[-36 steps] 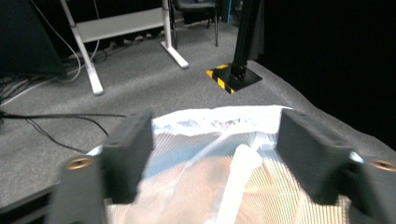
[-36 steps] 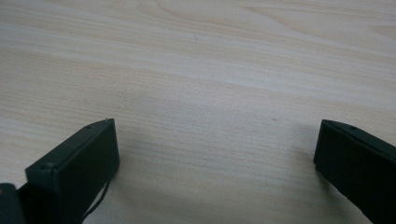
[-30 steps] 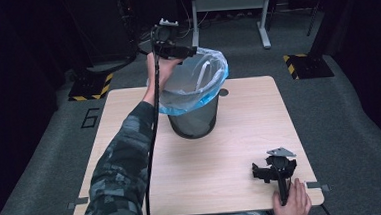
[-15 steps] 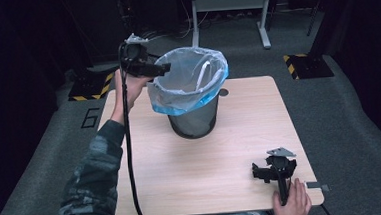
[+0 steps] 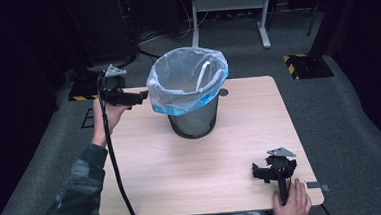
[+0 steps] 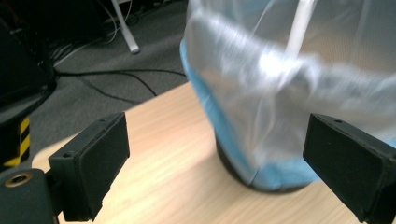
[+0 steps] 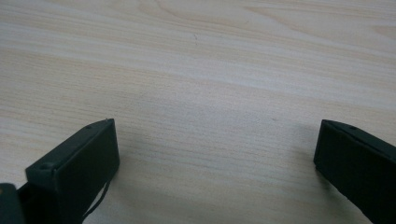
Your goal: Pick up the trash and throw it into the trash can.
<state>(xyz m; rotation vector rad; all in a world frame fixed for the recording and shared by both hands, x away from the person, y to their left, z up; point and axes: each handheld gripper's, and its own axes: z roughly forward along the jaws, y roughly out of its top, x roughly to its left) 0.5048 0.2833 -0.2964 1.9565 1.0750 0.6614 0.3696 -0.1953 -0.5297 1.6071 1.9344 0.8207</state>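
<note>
Left tongs [image 5: 143, 97] held level at bench's far-left edge, pointing at bin liner [image 5: 187, 80], jaws just opened, apart, nothing between. Right tongs [image 5: 256, 171] rest on bench [image 5: 182, 163] near-right, jaws apart, empty. Lined bin [image 5: 194, 120] stands upright at bench's far middle. Grey carpet, dark room.

Wood table [image 5: 193, 177] – grey carpet [image 5: 349, 108], hazard-striped blocks [image 5: 306, 65] behind.
</note>
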